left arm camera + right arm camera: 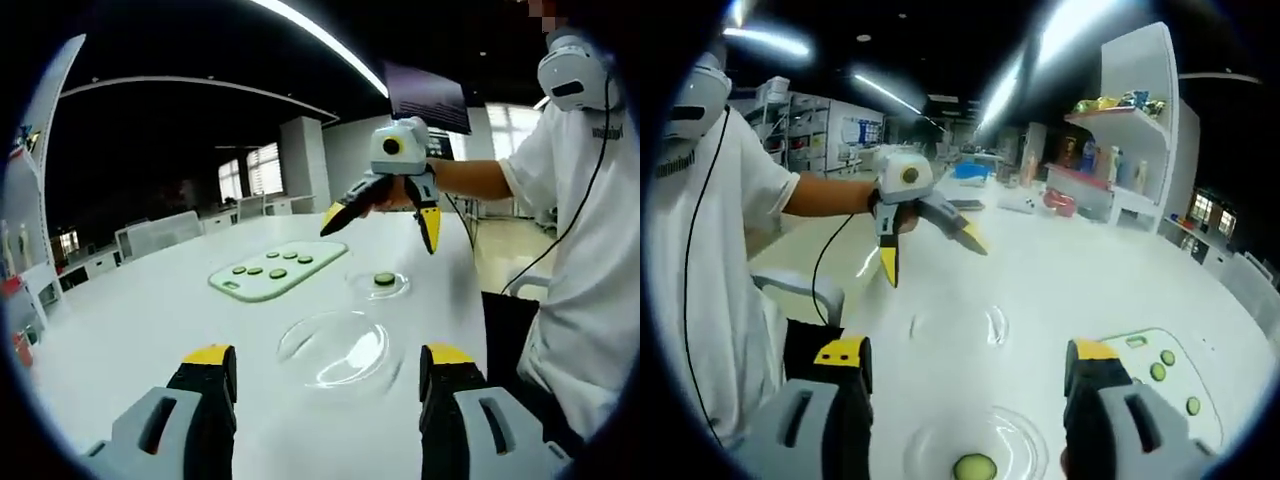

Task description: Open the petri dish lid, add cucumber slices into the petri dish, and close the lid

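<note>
Both grippers (318,400) (965,400) wide open, seemingly empty

A broad white desk (150,310) stands under a dark ceiling crossed by long strip lights (320,40). Beyond the desk are bright windows (262,168) and a white pillar (303,160). Beside the desk, a white shelf unit (1135,150) holds colourful items.

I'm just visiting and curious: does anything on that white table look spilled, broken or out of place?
Nothing stands out. The clear lid lies on the table apart from the dish, which holds one cucumber slice. More slices sit neatly on the pale green tray.
</note>
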### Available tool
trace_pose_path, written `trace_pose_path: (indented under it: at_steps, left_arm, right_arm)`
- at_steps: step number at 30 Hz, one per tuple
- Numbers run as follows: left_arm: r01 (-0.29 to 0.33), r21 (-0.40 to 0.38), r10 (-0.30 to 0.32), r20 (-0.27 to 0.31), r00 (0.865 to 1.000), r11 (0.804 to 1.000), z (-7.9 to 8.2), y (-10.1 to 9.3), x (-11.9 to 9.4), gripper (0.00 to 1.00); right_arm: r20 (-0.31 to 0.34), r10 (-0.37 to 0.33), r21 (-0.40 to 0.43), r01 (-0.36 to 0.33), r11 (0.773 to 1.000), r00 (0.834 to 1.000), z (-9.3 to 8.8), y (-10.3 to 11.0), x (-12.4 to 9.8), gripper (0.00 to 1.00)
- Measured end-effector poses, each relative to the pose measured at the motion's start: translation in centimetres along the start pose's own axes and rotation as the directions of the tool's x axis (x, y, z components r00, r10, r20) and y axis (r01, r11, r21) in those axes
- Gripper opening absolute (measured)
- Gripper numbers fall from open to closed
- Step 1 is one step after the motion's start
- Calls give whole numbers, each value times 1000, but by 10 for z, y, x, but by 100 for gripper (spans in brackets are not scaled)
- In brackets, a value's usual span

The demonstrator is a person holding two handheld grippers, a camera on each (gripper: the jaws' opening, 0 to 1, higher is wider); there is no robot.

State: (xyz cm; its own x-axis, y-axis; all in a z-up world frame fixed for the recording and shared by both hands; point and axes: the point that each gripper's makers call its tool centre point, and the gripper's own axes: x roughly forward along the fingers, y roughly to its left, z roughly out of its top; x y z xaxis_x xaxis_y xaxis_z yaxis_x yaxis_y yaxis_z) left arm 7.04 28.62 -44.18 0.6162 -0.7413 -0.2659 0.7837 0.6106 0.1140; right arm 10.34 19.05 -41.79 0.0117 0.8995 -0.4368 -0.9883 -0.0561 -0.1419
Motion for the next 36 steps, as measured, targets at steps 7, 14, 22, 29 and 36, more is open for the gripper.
trace_pose_path:
  at_steps: [7,14,22,29,36]
  left_arm:
    - [25,4,-25,-24,999,1000,-5,0,8,75]
    - [36,-5,-36,-38,999,999,-10,1,15,75]
    - [60,-7,-61,-49,997,998,-13,-1,20,75]
    - [82,-5,-82,-73,994,997,-21,-2,25,75]
    - [108,-8,-108,-103,989,994,-30,-4,30,75]
  right_arm:
    - [-32,52,-11,-52,999,998,-9,2,19,79]
    - [-55,82,-21,-84,996,995,-13,4,34,80]
    - [-84,119,-27,-122,992,989,-24,3,51,79]
    - [-95,146,-12,-148,989,985,-28,3,64,79]
    - [-115,167,-19,-170,985,979,-33,5,73,79]
